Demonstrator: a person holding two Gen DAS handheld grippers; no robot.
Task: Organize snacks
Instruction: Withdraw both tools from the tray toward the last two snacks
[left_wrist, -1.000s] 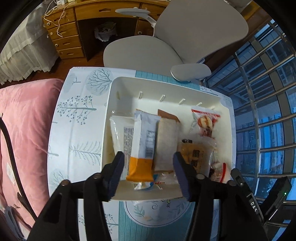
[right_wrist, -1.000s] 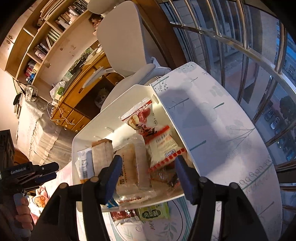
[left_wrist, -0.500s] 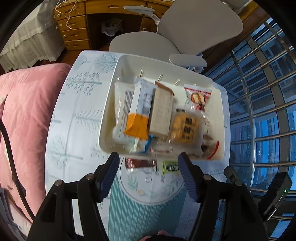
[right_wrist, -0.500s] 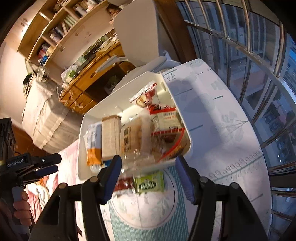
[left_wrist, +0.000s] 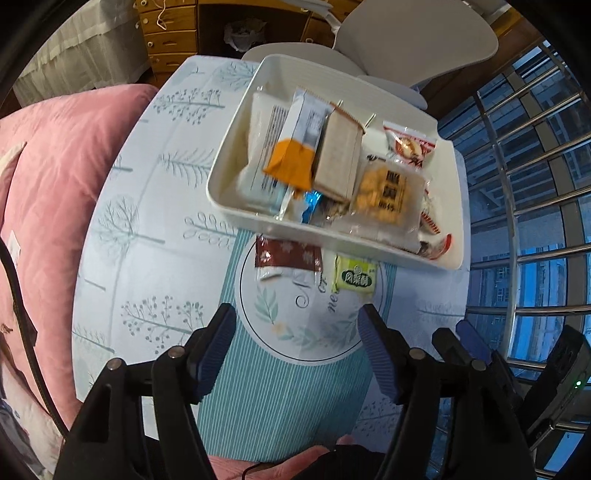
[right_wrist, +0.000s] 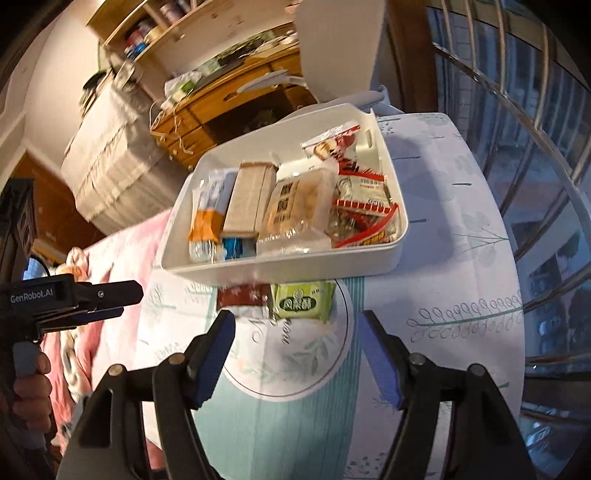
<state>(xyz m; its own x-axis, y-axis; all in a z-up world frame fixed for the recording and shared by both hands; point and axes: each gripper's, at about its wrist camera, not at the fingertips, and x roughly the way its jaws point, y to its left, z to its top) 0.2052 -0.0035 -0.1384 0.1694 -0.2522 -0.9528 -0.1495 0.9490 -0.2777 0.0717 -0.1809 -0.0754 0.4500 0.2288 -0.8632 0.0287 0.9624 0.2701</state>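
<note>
White tray (left_wrist: 236, 206): on the table (left_wrist: 155, 229), packed with wrapped snacks. Brown packet (left_wrist: 288, 254) and green packet (left_wrist: 354, 277): on the tablecloth just in front of the tray's near wall. My left gripper (left_wrist: 295, 347) and right gripper (right_wrist: 295, 350): both wide, jaws just opening further, nothing between them, above the cloth.

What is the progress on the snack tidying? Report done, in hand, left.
Done: most packets sit in the white bin, among them the orange-ended bar and the biscuit pack. In hand: nothing; the left tongs and right tongs have just been opening and stand empty. Left: the brown sachet and the green packet lie on the table beside the bin.
</note>
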